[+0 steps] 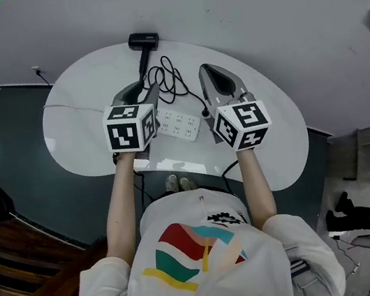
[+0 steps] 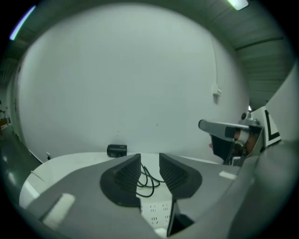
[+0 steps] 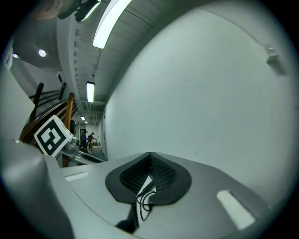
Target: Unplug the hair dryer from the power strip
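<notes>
A black hair dryer (image 1: 143,41) lies at the far edge of the white oval table (image 1: 84,137). Its black cord (image 1: 170,82) coils toward a white power strip (image 1: 179,123), ending in a dark plug (image 1: 205,113) at the strip's right end; whether it sits in a socket I cannot tell. Both grippers hang raised above the table. My left gripper (image 1: 150,89) is over the strip's left side, jaws apart with nothing between them (image 2: 149,161). My right gripper (image 1: 205,69) is over the right end, jaws shut and empty (image 3: 150,156). In the left gripper view the dryer (image 2: 117,150), cord (image 2: 147,179) and strip (image 2: 156,212) show below.
A white wall (image 1: 252,4) runs behind the table. Dark floor and wooden furniture (image 1: 24,278) lie to the left. A black cable (image 1: 231,167) drops off the table's near edge. The right gripper view shows a corridor with people far off (image 3: 88,137).
</notes>
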